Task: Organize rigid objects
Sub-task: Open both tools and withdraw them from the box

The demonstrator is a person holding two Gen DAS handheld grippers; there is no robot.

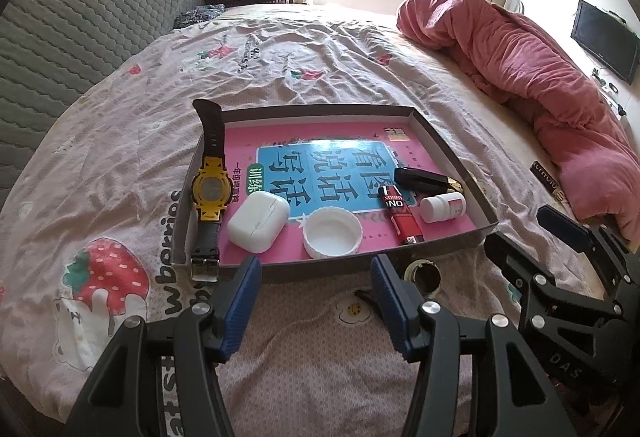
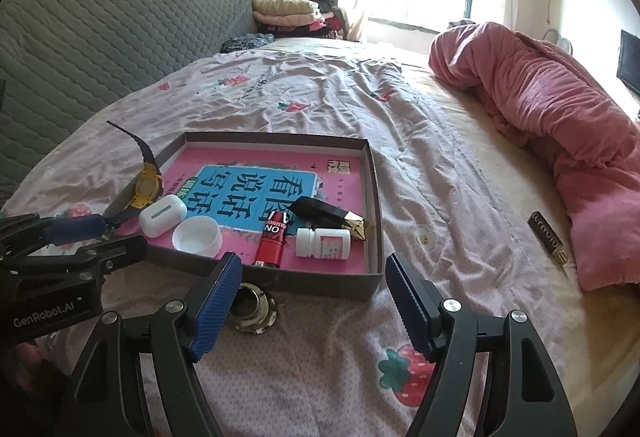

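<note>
Jaws, left gripper (image 1: 316, 277): held released, nothing seen between the blue pads, poised over the bedsheet just short of the tray's near wall.
Jaws, right gripper (image 2: 316, 277): likewise released and empty, near the tray's near right corner.
Tray (image 1: 436, 133): shallow cardboard box laid on the bed, lined with a pink book.
Inside the tray: white earbud case (image 1: 258, 223), white cap (image 1: 332, 233), red lighter (image 1: 402, 215), white pill bottle (image 1: 442, 207), black lipstick (image 1: 426, 181).
Watch (image 1: 211, 189): draped over the tray's left wall.
Gold ring (image 2: 252, 307): left on the bed outside the near wall.
Black tube (image 2: 548, 237): lying beside the pink blanket (image 2: 560, 125).
</note>
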